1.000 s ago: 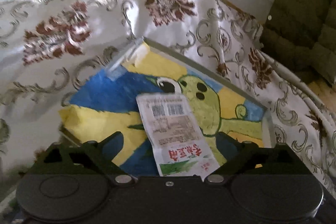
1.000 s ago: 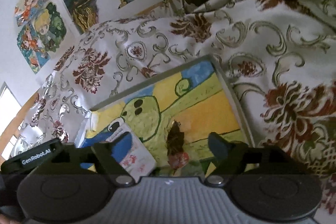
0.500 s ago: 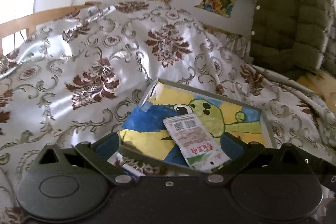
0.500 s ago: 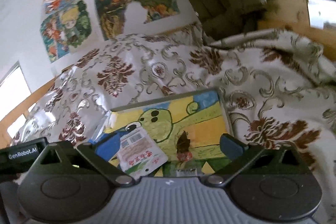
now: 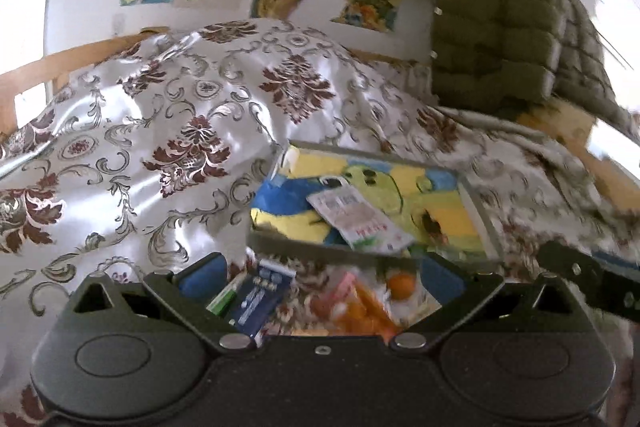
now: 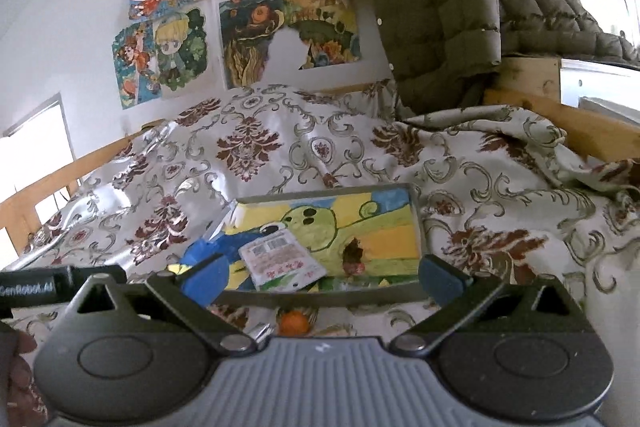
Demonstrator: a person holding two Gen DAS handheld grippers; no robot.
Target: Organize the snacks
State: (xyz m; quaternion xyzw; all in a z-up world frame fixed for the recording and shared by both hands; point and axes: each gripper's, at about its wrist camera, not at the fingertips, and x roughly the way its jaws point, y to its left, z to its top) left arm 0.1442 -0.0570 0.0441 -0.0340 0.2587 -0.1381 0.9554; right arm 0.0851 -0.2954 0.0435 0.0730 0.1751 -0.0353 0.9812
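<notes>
A patterned bedspread (image 6: 248, 147) covers the bed, and on it lies a shallow tray (image 6: 332, 189) lined with a painted picture. Two snacks are already held in the tray: a white packet (image 6: 282, 259) near its middle and a small dark snack (image 6: 353, 255) just beside it to the right. Loose snacks are left on the cloth in front of the tray: a blue packet (image 5: 260, 297), an orange packet (image 5: 360, 311) and a small orange round piece (image 6: 294, 322). Both the left gripper (image 5: 322, 281) and the right gripper (image 6: 320, 277) are seen with fingers spread wide and nothing between them, above the loose pile. The step in hand is judged to be the choice of the next snack. One gripper would need to be lowered over a single packet, closed on it, and carried over the tray's near rim.
</notes>
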